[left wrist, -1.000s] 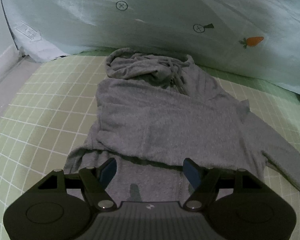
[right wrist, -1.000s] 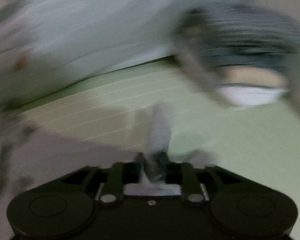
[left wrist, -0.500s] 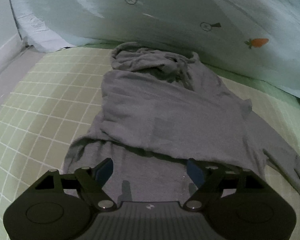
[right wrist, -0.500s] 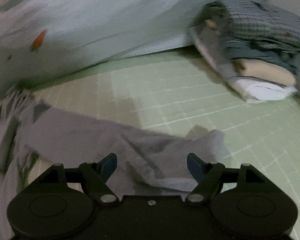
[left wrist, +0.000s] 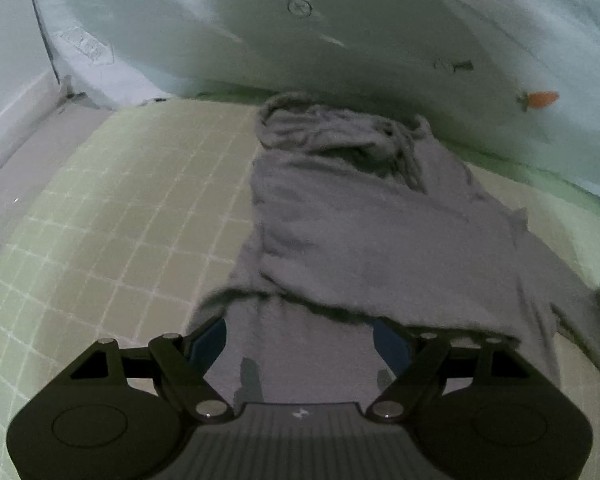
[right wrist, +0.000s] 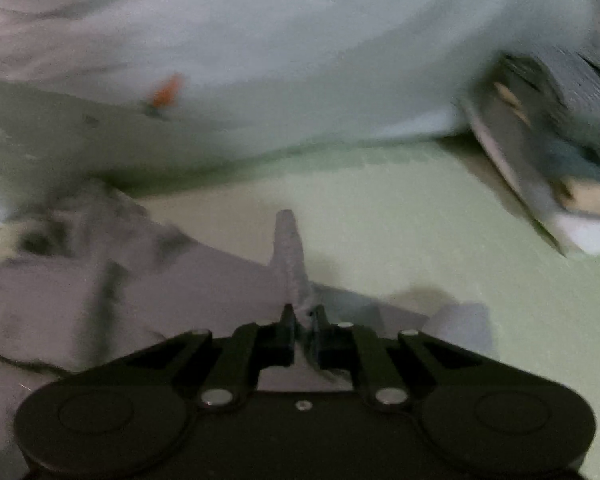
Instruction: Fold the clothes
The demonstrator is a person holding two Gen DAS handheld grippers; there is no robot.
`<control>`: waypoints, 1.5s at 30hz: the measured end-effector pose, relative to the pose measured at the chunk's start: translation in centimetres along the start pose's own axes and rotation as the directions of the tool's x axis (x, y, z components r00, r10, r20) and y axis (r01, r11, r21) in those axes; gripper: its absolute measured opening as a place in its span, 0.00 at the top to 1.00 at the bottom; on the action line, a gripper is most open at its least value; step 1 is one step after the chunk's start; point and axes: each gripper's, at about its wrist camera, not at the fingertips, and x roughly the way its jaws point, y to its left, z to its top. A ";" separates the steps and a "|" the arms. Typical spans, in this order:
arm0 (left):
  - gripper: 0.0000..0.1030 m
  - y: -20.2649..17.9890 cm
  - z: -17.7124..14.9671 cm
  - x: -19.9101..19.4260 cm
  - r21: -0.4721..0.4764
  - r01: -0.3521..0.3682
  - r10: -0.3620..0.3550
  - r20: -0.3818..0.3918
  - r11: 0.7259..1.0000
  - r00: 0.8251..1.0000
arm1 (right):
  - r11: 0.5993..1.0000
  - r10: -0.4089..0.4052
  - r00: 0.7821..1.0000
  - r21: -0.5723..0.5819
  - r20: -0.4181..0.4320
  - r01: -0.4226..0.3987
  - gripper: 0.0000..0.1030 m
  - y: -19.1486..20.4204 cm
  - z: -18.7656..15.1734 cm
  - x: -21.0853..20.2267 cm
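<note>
Green checked bedding (left wrist: 112, 216) covered the bed, with a pale quilt (left wrist: 340, 40) printed with a carrot bunched along the far side. A grey hoodie (left wrist: 364, 232) lay flat near the middle of the bed, hood toward the quilt, its near portion folded over on itself to form a ragged edge across the body. The left hand-held gripper (left wrist: 300, 340) hovered over the hem end with its blue-padded fingers spread wide, gripping nothing. To the left of the garment, checked bedding ran bare to the bed's edge. The right hand-held gripper (right wrist: 302, 322) had its fingers pinched narrow on a fold of the hoodie's sleeve (right wrist: 290, 248), which stood up between them; this view was blurred, so the depth of the grip could not be confirmed. Beyond the sleeve lay open green bedding. A stack of folded clothes (right wrist: 556, 148) sat at the far right, well apart from the hoodie.
</note>
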 end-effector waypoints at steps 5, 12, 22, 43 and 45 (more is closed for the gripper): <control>0.21 2.4 1.1 0.6 0.006 0.006 -0.006 -0.006 1.000 1.000 | 0.982 0.185 0.983 -0.046 0.009 -0.185 0.91 8.8 1.6 1.2; 0.15 3.2 2.0 2.0 0.015 0.014 -0.014 -0.021 1.000 1.000 | 0.960 0.234 0.965 -0.132 -0.119 -0.249 0.25 14.3 -1.3 3.7; 0.02 -2.8 2.6 2.8 0.101 0.064 -0.065 0.005 0.993 0.998 | 0.999 -0.018 1.000 0.041 -0.007 0.019 0.00 3.5 -1.4 0.4; 0.85 -13.5 3.7 9.6 0.225 0.194 -0.167 -0.136 0.955 0.977 | 0.977 -0.126 0.985 0.156 -0.121 0.144 0.00 -5.5 -2.1 5.0; 0.86 -13.4 3.9 9.3 0.220 0.208 -0.184 -0.127 0.953 0.975 | 0.975 -0.130 0.983 0.164 -0.129 0.150 0.00 -5.7 -2.3 5.1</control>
